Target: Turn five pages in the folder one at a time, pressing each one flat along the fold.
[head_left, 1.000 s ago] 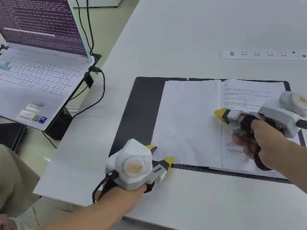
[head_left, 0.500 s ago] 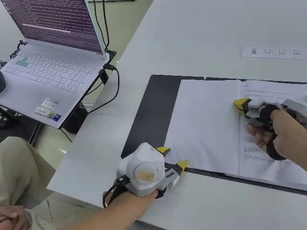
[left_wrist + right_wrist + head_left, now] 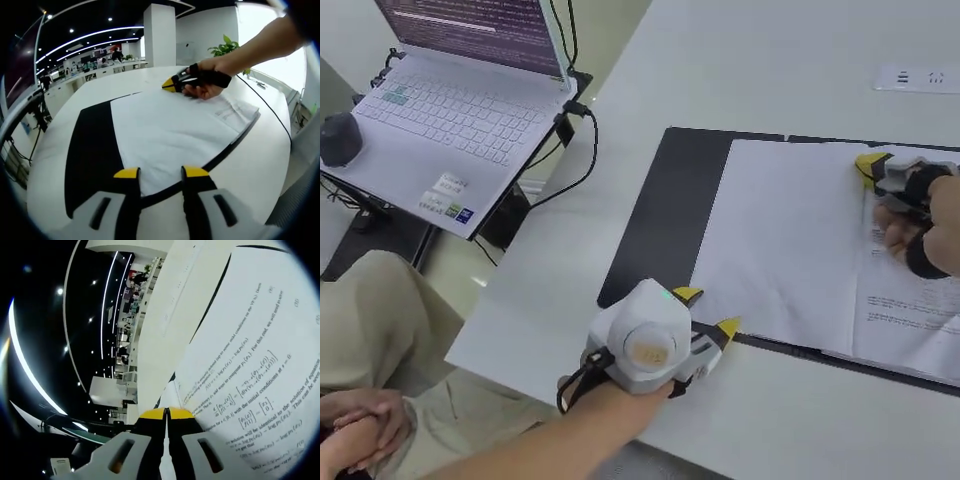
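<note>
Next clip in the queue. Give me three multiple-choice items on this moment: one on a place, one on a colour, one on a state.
1. Where is the right gripper?
A. at the laptop
B. over the pages of the folder, by the fold
C. at the power strip

2. What colour are both grippers' jaw tips?
A. red
B. blue
C. yellow

3. How does the left gripper stand?
A. open, holding nothing
B. shut on a page
C. shut on a cable

Answers:
1 B: the head view shows it over the paper beside the fold.
2 C: the tips are yellow in all three views.
3 A: its own view shows a gap between the jaws.
</note>
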A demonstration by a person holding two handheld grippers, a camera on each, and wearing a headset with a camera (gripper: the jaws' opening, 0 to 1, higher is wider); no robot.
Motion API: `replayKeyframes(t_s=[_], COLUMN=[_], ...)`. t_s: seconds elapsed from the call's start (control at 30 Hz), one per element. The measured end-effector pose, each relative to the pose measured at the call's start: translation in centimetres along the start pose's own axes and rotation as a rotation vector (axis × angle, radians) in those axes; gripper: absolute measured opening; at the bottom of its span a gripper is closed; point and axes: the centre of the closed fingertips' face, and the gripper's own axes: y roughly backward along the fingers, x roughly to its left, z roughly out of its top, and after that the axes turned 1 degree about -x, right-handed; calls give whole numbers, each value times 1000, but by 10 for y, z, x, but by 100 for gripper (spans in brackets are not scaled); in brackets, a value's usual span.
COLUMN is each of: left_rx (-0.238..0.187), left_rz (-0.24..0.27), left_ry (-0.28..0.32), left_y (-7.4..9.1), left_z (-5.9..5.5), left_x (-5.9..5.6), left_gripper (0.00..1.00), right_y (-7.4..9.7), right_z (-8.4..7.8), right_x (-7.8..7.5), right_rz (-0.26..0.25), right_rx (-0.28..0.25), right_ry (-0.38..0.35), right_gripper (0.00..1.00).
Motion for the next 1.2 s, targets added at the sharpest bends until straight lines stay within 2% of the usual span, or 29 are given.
replayKeyframes(t_s=[0.2, 0.27, 0.47, 0.77, 1.2], left_rx=[-4, -4, 0, -1, 2], left_rz=[0, 0, 0, -1, 0], left_ry=[-1, 0, 1, -2, 0], left_y=[0, 0, 0, 0, 2], left_z=[0, 0, 0, -1, -1], left_x=[0, 0, 1, 2, 2], left_gripper=[31, 31, 31, 31, 31], right_y=[-14, -15, -15, 3, 28], right_z=[17, 19, 20, 0, -23], right_x=[-1, 0, 2, 0, -8], right_rz=[-5, -3, 6, 5, 11], right_rx=[-71, -88, -96, 5, 96], right_ry=[-48, -71, -82, -49, -33], right_gripper=[0, 0, 0, 0, 0])
